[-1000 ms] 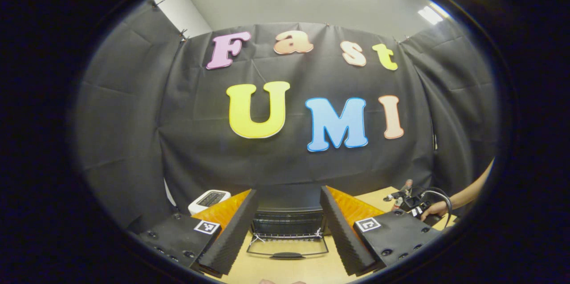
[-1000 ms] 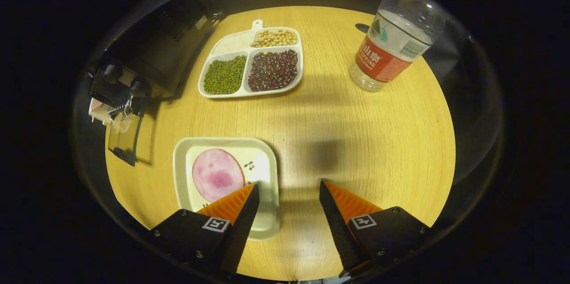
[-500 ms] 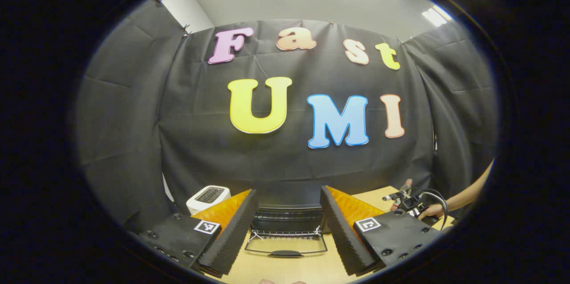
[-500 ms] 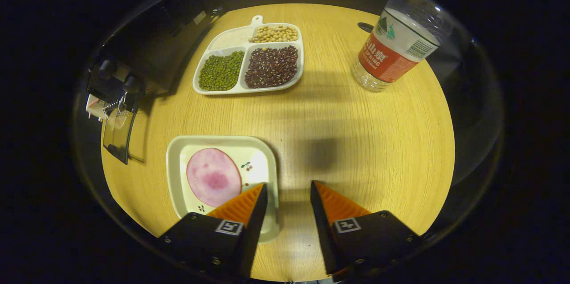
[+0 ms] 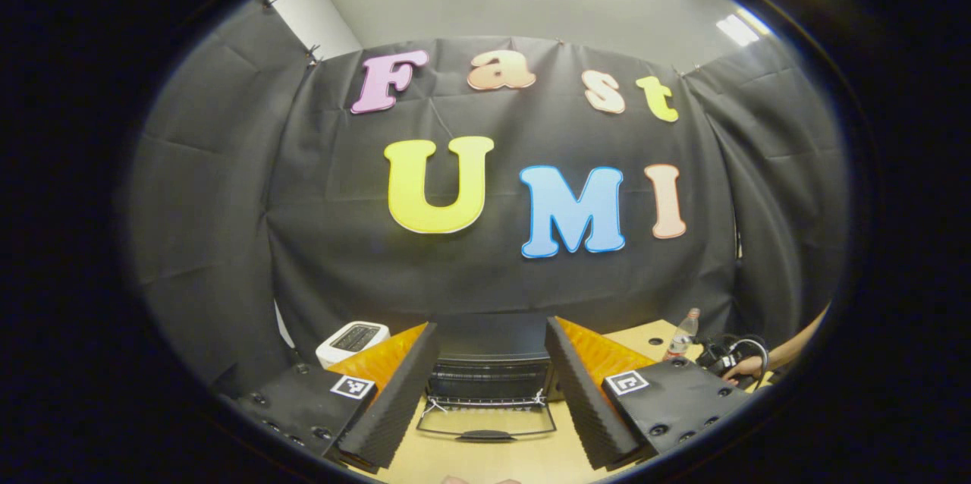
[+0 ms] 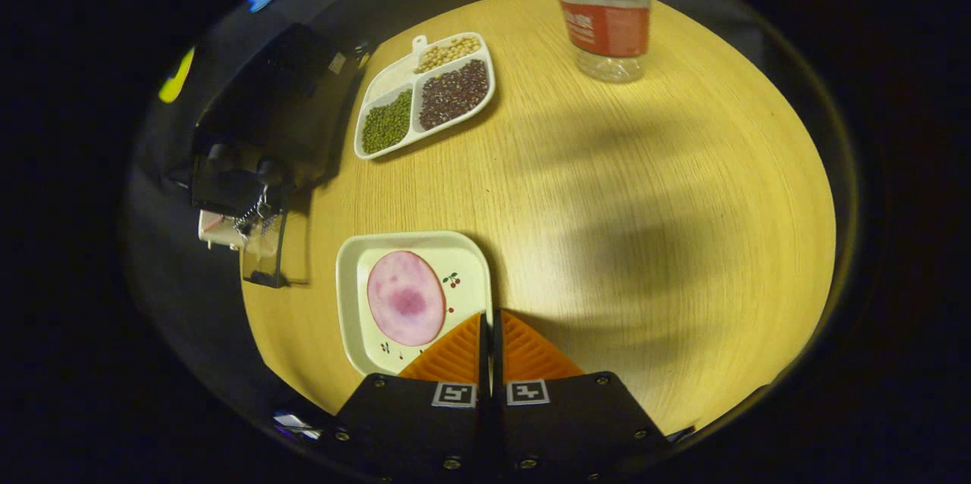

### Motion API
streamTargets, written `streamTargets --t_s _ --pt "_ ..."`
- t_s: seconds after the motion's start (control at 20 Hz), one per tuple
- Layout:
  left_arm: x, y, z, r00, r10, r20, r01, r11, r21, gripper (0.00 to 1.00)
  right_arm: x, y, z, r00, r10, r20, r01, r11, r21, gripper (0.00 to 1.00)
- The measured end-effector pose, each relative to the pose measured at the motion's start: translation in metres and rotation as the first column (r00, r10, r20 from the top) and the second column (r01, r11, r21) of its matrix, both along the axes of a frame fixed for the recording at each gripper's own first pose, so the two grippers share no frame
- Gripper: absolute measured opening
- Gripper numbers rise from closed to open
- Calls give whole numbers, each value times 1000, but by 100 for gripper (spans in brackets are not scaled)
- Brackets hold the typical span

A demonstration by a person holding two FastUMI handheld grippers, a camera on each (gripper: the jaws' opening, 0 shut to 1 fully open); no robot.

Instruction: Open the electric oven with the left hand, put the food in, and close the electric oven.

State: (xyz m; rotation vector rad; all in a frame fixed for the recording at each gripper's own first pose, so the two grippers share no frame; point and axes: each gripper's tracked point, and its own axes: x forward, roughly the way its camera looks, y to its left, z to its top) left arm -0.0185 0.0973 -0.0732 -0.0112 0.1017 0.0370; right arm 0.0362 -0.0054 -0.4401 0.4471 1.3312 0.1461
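Oven [image 5: 489,378] sits dead ahead of our left gripper [image 5: 491,372] at twelve o'clock, its glass door [image 5: 487,419] dropped flat onto the wooden table [image 5: 531,457] with the handle toward us; our left fingers are spread wide and grasp nothing, the oven mouth framed between them. A white toaster [image 5: 350,338] stands at about ten o'clock from the oven, against the booth's cloth. Out at three o'clock in the left gripper view we see a hand [image 5: 740,369] on the other gripper, near a water bottle [image 5: 681,332]. In the right gripper view our right gripper [image 6: 490,332] is pinched on the near right edge of the square plate [image 6: 349,294], both fingers pressing its rim; the pink ham slice [image 6: 406,297] lies on that plate at about eleven o'clock from the tips. The oven [image 6: 265,112] stands at ten o'clock, door [image 6: 262,253] down, with a divided dish of beans [image 6: 425,93] just beside it and the water bottle [image 6: 607,21] at one o'clock.
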Motion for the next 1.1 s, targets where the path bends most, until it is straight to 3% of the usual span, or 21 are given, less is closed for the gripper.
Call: streamTargets --t_s 0.1,0.3,0.45,0.5,0.55,0.6,0.7,0.8,0.85,0.9,1.05,1.1 --pt "1 0 1 1000 0 -5 0 1000 -5 99 -4 2 1 996 -86 -6 87 991 102 0" --pt "4 -7 1 1000 -17 -9 17 1000 -4 95 -18 1 4 983 -185 -24 185 956 229 0" --pt "5 -13 2 999 -31 -8 31 1000 -2 99 -17 6 11 964 -266 -17 256 907 333 0" --pt "6 -14 2 999 -34 -7 34 999 -2 92 -17 7 13 956 -292 -13 277 889 365 0" --pt "6 -15 3 999 -39 -7 39 999 -2 99 -18 6 11 951 -309 -16 293 880 375 1" --pt "6 -16 3 999 -42 -6 41 999 -3 95 -18 9 12 946 -324 -18 304 867 394 0" --pt "8 -17 4 999 -47 -6 47 999 -4 99 -18 11 12 939 -344 -6 315 851 420 0" --pt "9 -17 6 999 -49 0 49 999 -5 92 -20 11 22 932 -362 17 315 832 457 0" --pt "9 -17 8 999 -50 2 50 999 -6 98 -20 10 27 929 -369 24 316 825 469 0" --pt "9 -17 8 999 -51 3 51 999 -7 95 -21 10 34 926 -376 27 318 819 478 0" --pt "8 -17 13 998 -58 16 59 998 -12 99 -31 13 55 926 -374 55 301 816 494 0" --pt "7 -17 13 998 -62 18 62 998 -12 95 -34 17 63 926 -372 66 294 819 493 0"
